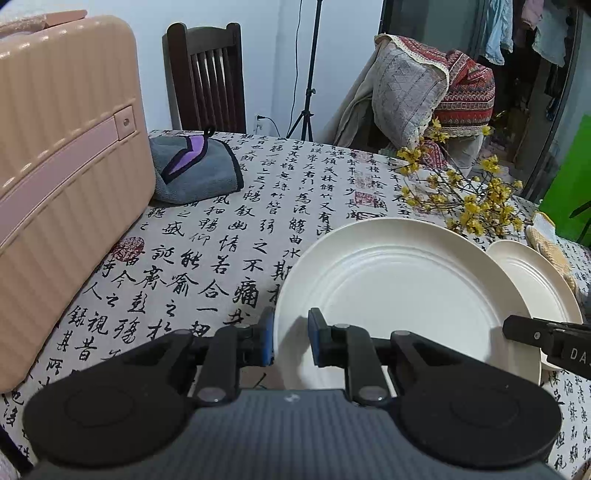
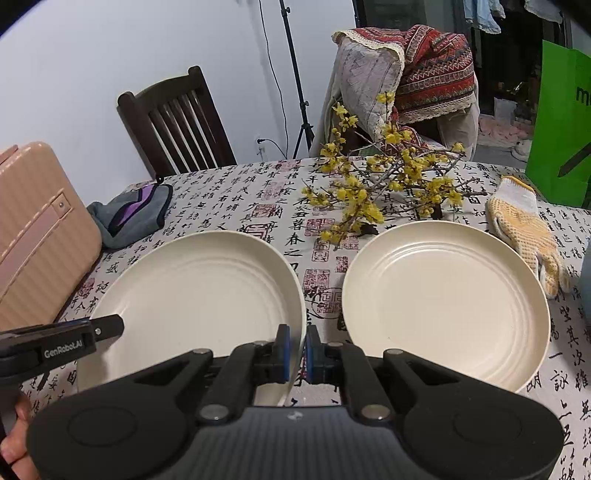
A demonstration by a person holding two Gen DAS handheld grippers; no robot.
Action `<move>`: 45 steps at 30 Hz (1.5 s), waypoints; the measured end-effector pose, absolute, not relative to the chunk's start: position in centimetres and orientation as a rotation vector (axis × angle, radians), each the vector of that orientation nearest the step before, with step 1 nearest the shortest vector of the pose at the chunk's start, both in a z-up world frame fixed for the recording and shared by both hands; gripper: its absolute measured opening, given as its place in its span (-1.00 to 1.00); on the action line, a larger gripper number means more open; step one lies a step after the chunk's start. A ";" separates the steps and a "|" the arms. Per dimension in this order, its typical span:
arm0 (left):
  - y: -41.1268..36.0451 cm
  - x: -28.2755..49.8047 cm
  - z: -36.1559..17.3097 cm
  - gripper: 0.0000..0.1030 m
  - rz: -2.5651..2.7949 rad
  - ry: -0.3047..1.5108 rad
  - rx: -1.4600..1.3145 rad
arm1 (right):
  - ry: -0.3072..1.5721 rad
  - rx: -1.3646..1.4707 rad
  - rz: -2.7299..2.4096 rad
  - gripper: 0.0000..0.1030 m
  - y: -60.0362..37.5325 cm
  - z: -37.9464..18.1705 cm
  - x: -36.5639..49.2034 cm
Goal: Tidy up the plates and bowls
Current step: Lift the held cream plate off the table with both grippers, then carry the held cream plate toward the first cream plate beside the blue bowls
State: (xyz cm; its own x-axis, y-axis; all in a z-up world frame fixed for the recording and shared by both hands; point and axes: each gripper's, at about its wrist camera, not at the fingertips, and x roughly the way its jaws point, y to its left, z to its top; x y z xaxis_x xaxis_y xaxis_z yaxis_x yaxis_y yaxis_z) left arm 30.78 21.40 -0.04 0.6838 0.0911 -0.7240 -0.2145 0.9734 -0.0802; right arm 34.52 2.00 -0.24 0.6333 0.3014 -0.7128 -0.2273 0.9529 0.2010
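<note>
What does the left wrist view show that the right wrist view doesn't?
Left only: the left tool clamped on the near plate's left rim, and the whole suitcase front.
Right only: the right tool pinching that plate's right rim, the whole glove, and the green bag.
Both: near plate, second plate, yellow flowers, grey towel.

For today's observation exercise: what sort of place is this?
Probably a home dining area: a table under a calligraphy-print tablecloth, a dark wooden slat-back chair, and clothes hanging in the background.
</note>
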 end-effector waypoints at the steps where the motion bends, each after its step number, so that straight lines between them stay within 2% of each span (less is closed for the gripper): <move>1: 21.4 30.6 0.0 -0.63 0.170 0.800 -0.164 | 0.831 0.098 0.303 -0.84 1.9 -0.2 34.4; 45: 15.8 23.4 3.1 -0.63 0.091 0.742 -0.117 | 0.756 0.142 0.266 -0.84 -4.0 2.0 26.4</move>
State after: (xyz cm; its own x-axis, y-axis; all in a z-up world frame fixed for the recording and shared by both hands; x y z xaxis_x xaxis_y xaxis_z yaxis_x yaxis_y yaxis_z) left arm 23.43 15.85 3.07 0.7337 0.0416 -0.6782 -0.1241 0.9896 -0.0735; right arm 26.42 -4.03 2.05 0.6959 0.2885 -0.6576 -0.1867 0.9570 0.2222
